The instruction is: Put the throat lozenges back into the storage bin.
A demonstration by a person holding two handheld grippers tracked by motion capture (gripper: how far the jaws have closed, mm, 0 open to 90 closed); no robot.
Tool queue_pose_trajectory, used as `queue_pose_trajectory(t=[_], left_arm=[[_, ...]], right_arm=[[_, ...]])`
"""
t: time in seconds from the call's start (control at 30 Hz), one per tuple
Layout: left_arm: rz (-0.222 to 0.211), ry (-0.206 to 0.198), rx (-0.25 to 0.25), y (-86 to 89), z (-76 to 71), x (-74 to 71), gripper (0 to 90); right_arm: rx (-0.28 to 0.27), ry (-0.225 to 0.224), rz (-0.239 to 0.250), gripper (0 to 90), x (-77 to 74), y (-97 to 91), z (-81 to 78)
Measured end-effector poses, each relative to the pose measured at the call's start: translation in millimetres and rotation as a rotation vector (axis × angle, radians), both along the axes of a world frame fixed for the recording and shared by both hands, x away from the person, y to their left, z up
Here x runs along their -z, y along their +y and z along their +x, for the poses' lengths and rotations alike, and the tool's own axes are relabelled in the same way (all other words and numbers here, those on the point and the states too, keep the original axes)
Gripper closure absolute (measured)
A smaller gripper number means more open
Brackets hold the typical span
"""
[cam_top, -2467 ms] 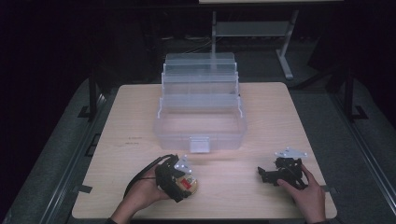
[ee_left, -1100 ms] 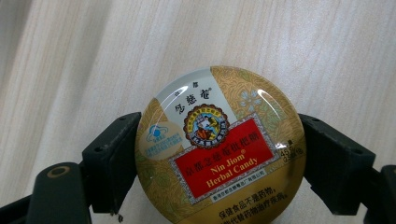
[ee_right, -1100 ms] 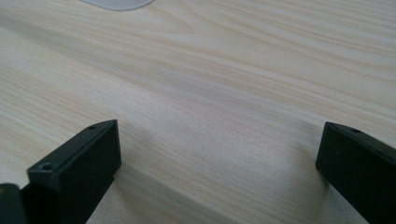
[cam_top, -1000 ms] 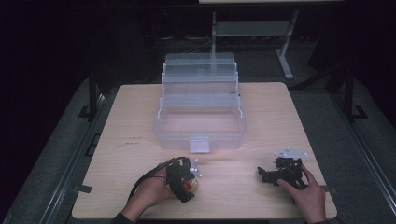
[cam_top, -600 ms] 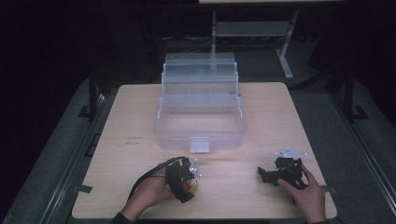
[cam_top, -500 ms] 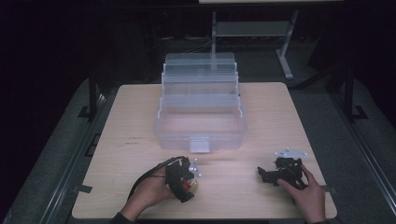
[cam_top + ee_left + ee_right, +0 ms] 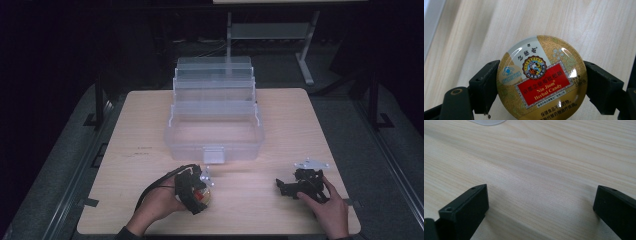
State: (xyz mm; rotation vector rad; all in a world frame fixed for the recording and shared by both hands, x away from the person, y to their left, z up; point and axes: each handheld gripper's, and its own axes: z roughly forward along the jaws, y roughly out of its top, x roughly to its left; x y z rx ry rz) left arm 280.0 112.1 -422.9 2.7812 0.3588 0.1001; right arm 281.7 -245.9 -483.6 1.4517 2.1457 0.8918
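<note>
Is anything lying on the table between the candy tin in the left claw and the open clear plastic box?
Nothing visible does. The left claw is shut on the Nin Jiom herbal candy tin, and in the high view the strip of wooden table between it and the clear plastic box is bare. The right claw sits off to the side.

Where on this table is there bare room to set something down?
Bare wood lies left and right of the clear box, and between the left tool, shut on the candy tin, and the open right tool. Crowded: the middle, at the box.
</note>
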Motion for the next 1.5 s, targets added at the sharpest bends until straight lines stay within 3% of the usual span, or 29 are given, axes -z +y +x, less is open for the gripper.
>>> queue_pose_trajectory(t=[0.67,1.5], left_arm=[[-0.020,-0.011,-0.003,0.7,4.3,-21.5,19.5],[-0.042,0.004,-0.033,-0.1,25.4,-51.1,19.6]], right_arm=[[0.000,0.000,0.000,0.0,0.0,0.0,0.0],[0.000,0.000,0.000,0.0,0.0,0.0,0.0]])
